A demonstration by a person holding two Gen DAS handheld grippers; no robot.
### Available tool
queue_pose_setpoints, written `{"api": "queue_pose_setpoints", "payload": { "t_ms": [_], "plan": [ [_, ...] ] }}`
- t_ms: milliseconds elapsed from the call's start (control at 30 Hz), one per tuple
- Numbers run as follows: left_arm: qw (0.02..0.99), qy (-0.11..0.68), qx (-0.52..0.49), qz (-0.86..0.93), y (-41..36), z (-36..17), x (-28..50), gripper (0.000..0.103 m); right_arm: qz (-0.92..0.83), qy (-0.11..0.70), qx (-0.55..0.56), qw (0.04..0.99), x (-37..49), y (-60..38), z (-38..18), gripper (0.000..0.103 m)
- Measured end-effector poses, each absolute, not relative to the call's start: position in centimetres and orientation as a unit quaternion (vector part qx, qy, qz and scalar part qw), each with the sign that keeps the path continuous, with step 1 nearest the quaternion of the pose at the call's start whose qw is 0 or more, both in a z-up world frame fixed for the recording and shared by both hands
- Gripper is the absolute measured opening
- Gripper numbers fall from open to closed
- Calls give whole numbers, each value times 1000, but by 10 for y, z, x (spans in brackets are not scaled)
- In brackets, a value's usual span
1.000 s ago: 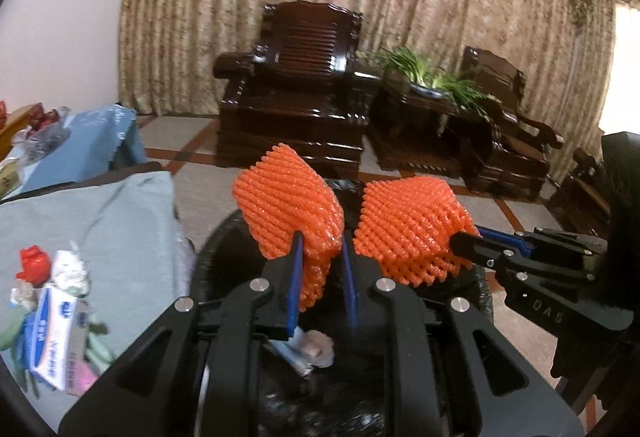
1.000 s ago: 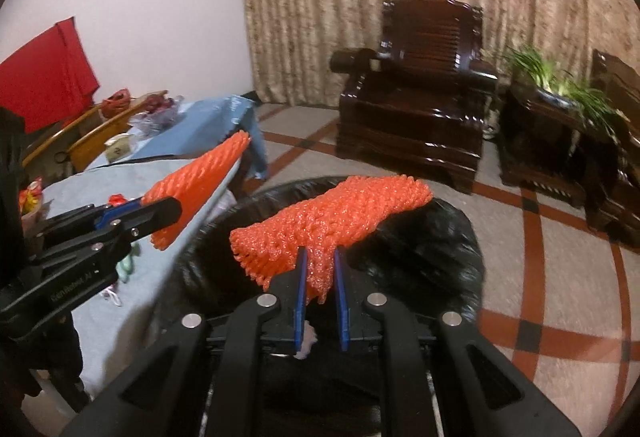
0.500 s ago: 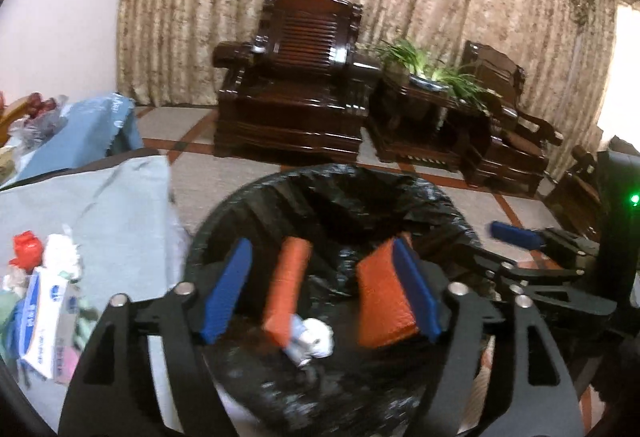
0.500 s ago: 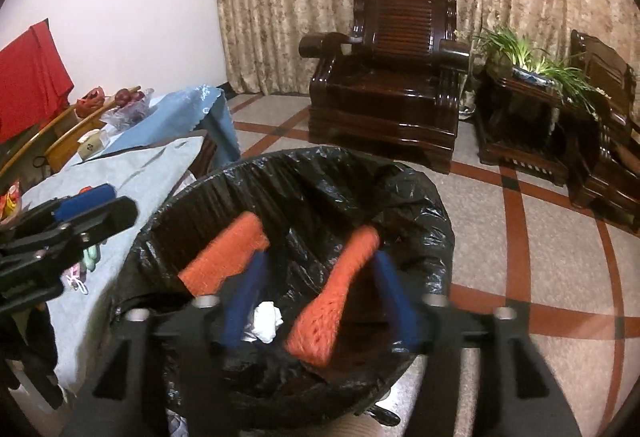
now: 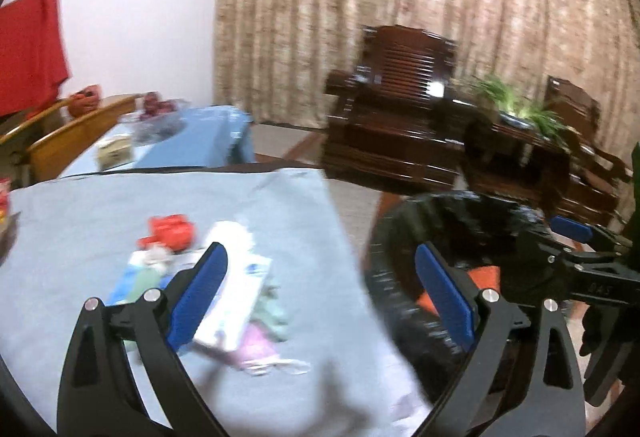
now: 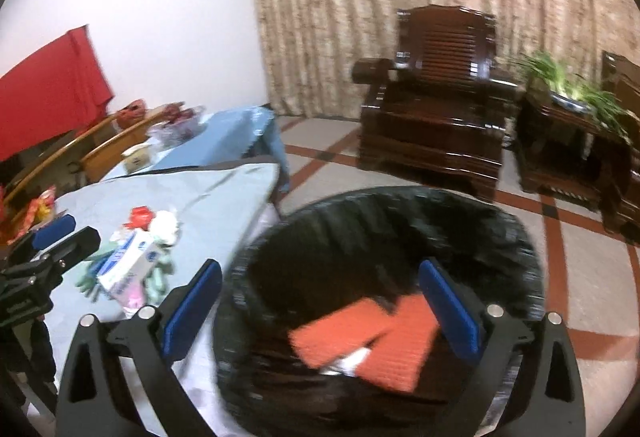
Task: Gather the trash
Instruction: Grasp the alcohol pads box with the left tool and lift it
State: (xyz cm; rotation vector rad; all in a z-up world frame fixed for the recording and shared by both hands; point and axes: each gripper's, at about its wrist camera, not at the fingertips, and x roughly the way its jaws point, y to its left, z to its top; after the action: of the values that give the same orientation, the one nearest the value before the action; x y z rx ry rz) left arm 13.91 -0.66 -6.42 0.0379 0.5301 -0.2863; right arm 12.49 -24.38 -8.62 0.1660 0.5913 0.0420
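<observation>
A bin lined with a black bag (image 6: 400, 221) stands beside the table; it also shows in the left wrist view (image 5: 400, 237). Two orange foam nets (image 6: 368, 337) lie inside it. My right gripper (image 6: 320, 301) is open and empty above the bin's near rim. My left gripper (image 5: 320, 293) is open and empty above the table edge. A trash pile lies on the grey tablecloth (image 5: 80, 205): a white and blue packet (image 5: 240, 297), a red piece (image 5: 172, 231), white and green scraps; the pile also shows in the right wrist view (image 6: 136, 261).
A dark wooden armchair (image 6: 440, 97) and a plant stand (image 6: 568, 125) stand behind the bin. A second table with a blue cloth (image 5: 192, 141) carries a bowl and a box. Wooden chairs (image 5: 64, 141) and a red cloth (image 5: 28, 45) are at the far left.
Both grippers opened and dropped the orange foam nets into the bin. Both then swung left; the left gripper is now over the table's trash pile.
</observation>
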Motion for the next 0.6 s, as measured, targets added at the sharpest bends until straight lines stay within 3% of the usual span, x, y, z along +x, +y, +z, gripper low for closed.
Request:
{"api": "queue_pose_setpoints", "payload": {
  "t_ms": [267, 600],
  "plan": [
    [961, 268, 6, -62, 64, -69, 138, 92, 76, 291, 55, 952, 144, -173, -88, 97],
    [955, 291, 17, -61, 62, -103, 157, 92, 72, 297, 45, 951, 158, -157, -102, 97]
  ]
}}
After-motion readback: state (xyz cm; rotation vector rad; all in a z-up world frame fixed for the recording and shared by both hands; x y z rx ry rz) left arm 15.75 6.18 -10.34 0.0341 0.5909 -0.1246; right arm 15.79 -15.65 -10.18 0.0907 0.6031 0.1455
